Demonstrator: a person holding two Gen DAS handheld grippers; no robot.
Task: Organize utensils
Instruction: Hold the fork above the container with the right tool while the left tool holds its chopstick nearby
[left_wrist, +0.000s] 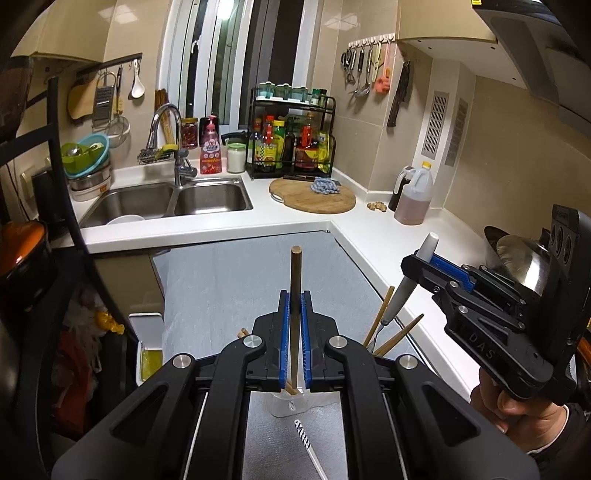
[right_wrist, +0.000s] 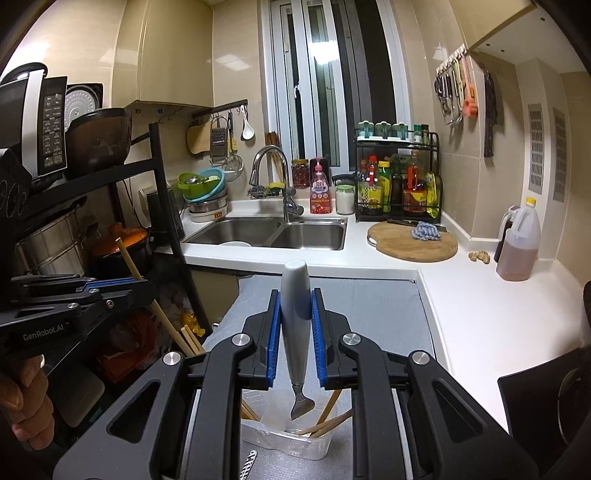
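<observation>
Left tongs (left_wrist: 295, 308) clamp upright chopstick (left_wrist: 296, 280); right tongs (right_wrist: 296, 314) clamp utensil (right_wrist: 294, 314).

The left wrist view looks forward along its fingers from just above a grey mat (left_wrist: 221, 280), facing the sink (left_wrist: 170, 201) and window, with the right gripper (left_wrist: 424, 266) close at its right edge. The right wrist view sits just beside it, facing the same way, with the left gripper (right_wrist: 110, 286) at its left edge. Both share the sink (right_wrist: 273, 232), the cutting board (right_wrist: 410, 243) and a utensil holder (right_wrist: 291, 443) close below.
</observation>
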